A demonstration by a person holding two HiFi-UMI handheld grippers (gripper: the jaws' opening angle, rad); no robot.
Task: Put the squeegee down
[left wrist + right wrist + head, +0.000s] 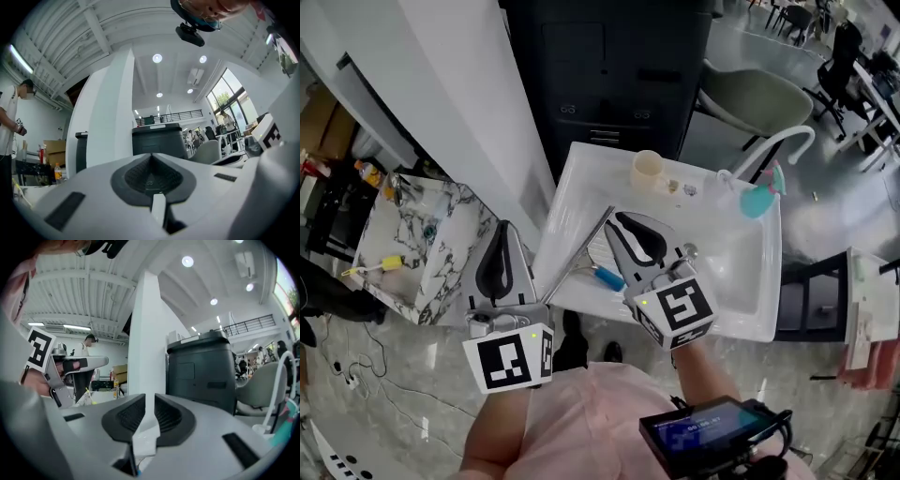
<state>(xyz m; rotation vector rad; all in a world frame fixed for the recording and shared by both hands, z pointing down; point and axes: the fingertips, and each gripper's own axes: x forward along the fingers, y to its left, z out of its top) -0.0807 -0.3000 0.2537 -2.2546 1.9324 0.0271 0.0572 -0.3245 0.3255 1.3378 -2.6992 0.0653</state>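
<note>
The squeegee (606, 277), with a blue handle and a long thin metal blade, lies in the white sink (741, 281) toward its left side. My right gripper (619, 220) hangs above it, apart from it. Its jaws stand a narrow gap apart in the right gripper view (145, 401), and nothing is between them. My left gripper (504, 227) is off the sink's left edge, held roughly level. In the left gripper view (151, 157) its pads meet with nothing held.
A cream cup (648, 171) stands on the sink's back rim, and a teal item (758, 200) sits by the white faucet (783, 142). A dark cabinet (609, 66) stands behind. A white pillar (459, 112) and a marble-topped stand (427, 248) are at the left. A person (9, 126) stands far left.
</note>
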